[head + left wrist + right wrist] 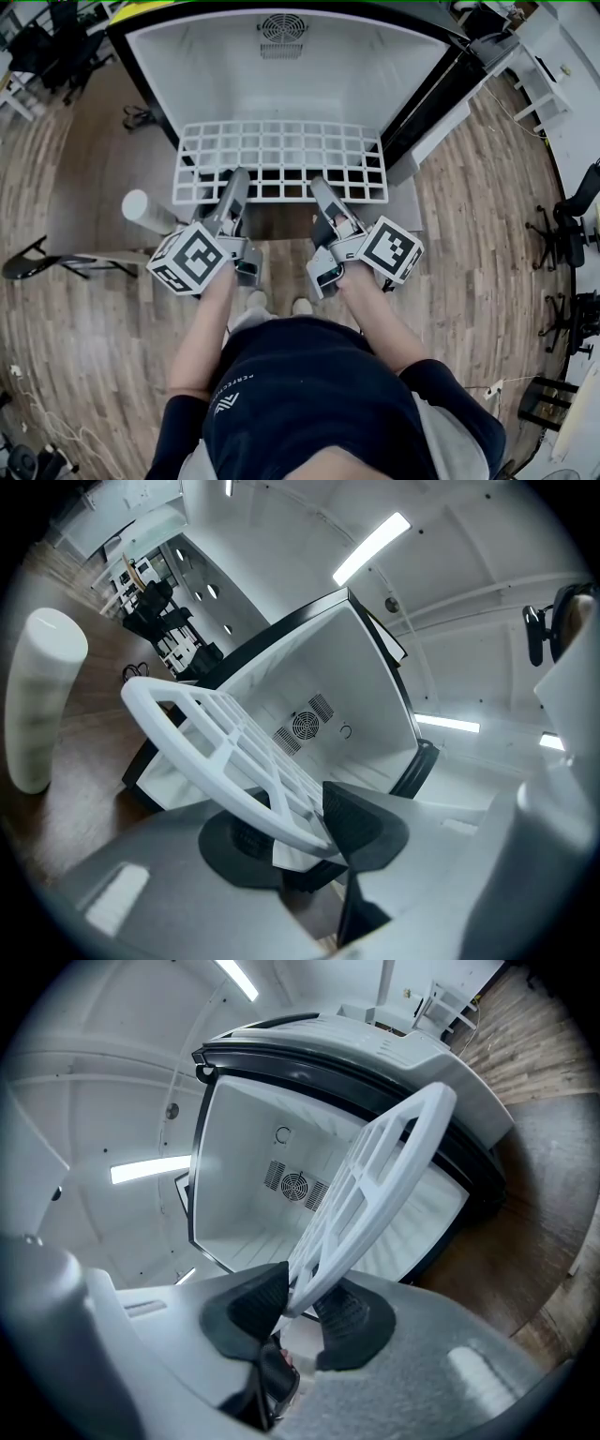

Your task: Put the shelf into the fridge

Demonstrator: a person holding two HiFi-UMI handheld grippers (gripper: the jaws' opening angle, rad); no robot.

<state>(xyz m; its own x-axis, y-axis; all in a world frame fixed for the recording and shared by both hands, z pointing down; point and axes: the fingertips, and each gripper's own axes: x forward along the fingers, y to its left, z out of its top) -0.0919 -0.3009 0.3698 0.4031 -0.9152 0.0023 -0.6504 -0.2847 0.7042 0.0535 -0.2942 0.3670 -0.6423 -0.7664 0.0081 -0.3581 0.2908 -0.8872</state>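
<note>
A white grid shelf (281, 159) hangs level in front of the open fridge (281, 84), its far edge at the fridge's mouth. My left gripper (234, 184) is shut on the shelf's near edge toward the left, and my right gripper (323, 193) is shut on the same edge toward the right. In the left gripper view the shelf (216, 733) runs out from between the dark pads of the left gripper (300, 832) toward the fridge (319, 696). In the right gripper view the shelf (375, 1185) is pinched by the right gripper (300, 1307), with the white fridge interior (253, 1176) behind.
A white cylinder (145, 211) stands on the floor left of the fridge. The fridge door (441, 103) hangs open at the right. A chair base (56, 262) lies at the left; black stands (562, 225) and white desks are at the right. The floor is wood.
</note>
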